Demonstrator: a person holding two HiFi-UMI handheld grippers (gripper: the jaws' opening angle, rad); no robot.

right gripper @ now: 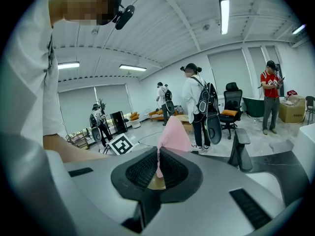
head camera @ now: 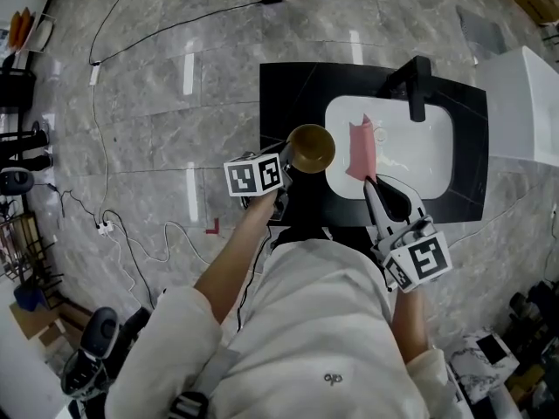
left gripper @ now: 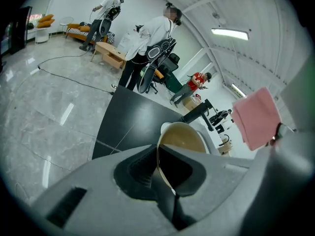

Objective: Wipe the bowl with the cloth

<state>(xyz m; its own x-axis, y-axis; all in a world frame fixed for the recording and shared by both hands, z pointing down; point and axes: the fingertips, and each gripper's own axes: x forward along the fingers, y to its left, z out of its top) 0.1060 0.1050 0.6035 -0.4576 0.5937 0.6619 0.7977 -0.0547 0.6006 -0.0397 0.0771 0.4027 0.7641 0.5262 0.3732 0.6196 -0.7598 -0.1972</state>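
Bowl (head camera: 311, 147), brown, rigid and probably light with a smooth, likely slippery wall, sits just ahead of the left gripper (head camera: 286, 162). That gripper's jaws are clamped on the bowl's near rim, and this thin edge looks like the sensible place to hold it. The pink cloth (head camera: 360, 151), soft and limp, is pinched by one edge in the closed right gripper (head camera: 368, 180), just beside the bowl over the white sink (head camera: 437, 147).

The bowl (head camera: 311, 147) is smooth and golden-brown with a dull sheen. The pink cloth (head camera: 361, 150) is soft, matt fabric. The black counter (head camera: 288, 94) looks smooth and faintly glossy, the white sink (head camera: 419, 151) glossy, and the faucet (head camera: 417, 90) matt black. The floor (head camera: 175, 103) is polished grey marble-look tile. The left gripper (left gripper: 158, 154) and right gripper (right gripper: 157, 168) are matt grey plastic, with ribbed black lining in the jaws.
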